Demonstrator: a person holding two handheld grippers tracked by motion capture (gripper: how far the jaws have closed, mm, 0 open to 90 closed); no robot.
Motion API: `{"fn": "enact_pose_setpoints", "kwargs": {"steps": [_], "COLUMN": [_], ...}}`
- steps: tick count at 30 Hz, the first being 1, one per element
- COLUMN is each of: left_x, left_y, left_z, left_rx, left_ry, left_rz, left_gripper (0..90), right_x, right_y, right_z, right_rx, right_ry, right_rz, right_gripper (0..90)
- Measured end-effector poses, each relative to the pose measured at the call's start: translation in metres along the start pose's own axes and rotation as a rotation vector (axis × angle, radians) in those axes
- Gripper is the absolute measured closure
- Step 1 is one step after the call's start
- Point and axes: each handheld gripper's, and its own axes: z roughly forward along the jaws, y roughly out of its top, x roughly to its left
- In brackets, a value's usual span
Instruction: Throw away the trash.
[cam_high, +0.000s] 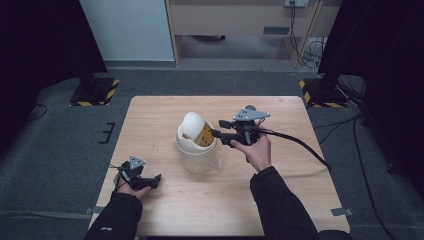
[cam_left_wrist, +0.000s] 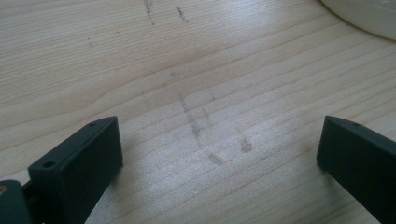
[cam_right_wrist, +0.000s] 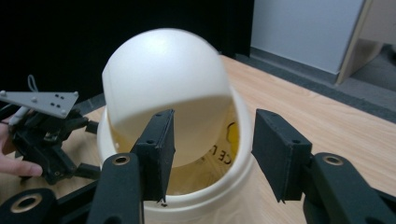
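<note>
A white bin (cam_high: 199, 159) stands in the middle of the wooden table (cam_high: 280, 175). Its domed swing lid (cam_high: 192, 125) is tilted back, and something yellow with printed letters (cam_high: 205, 136) lies inside. My right gripper (cam_high: 218, 131) is at the bin's right rim and points left at the opening. In the right gripper view, my right gripper (cam_right_wrist: 212, 149) is open just above the rim (cam_right_wrist: 224, 189), facing the lid (cam_right_wrist: 163, 74) and the yellow thing (cam_right_wrist: 233, 135). Nothing is between its jaws. My left gripper (cam_high: 156, 180) rests open on the table at the front left, and in its own view my left gripper (cam_left_wrist: 219, 154) has bare wood between its jaws.
The bin's base (cam_left_wrist: 369, 16) lies ahead and to the right of the left gripper. A black cable (cam_high: 300, 145) trails from the right gripper across the table's right side. Dark curtains and stand bases (cam_high: 95, 90) flank the table on the grey floor.
</note>
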Motion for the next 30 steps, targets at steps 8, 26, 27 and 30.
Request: {"fn": "enact_pose_setpoints", "kwargs": {"steps": [8, 26, 27, 30], "left_x": [0.000, 0.000, 0.000, 0.000], "left_y": [0.000, 0.000, 0.000, 0.000], "left_z": [0.000, 0.000, 0.000, 0.000], "left_rx": [0.000, 0.000, 0.000, 0.000], "left_ry": [0.000, 0.001, 0.002, 0.002], "left_rz": [0.000, 0.000, 0.001, 0.001], "left_gripper": [0.0, 0.0, 0.0, 0.0], "right_x": [-0.019, -0.056, -0.057, -0.064], "right_y": [-0.002, -0.082, -0.086, -0.104], "right_z": [-0.032, -0.096, -0.098, -0.106], "right_rx": [-0.048, 0.070, 0.077, 0.122], "right_ry": [-0.091, -0.212, -0.216, -0.228], "right_rz": [0.013, 0.104, 0.109, 0.142], "right_gripper": [41.4, 28.9, 28.6, 27.0]}}
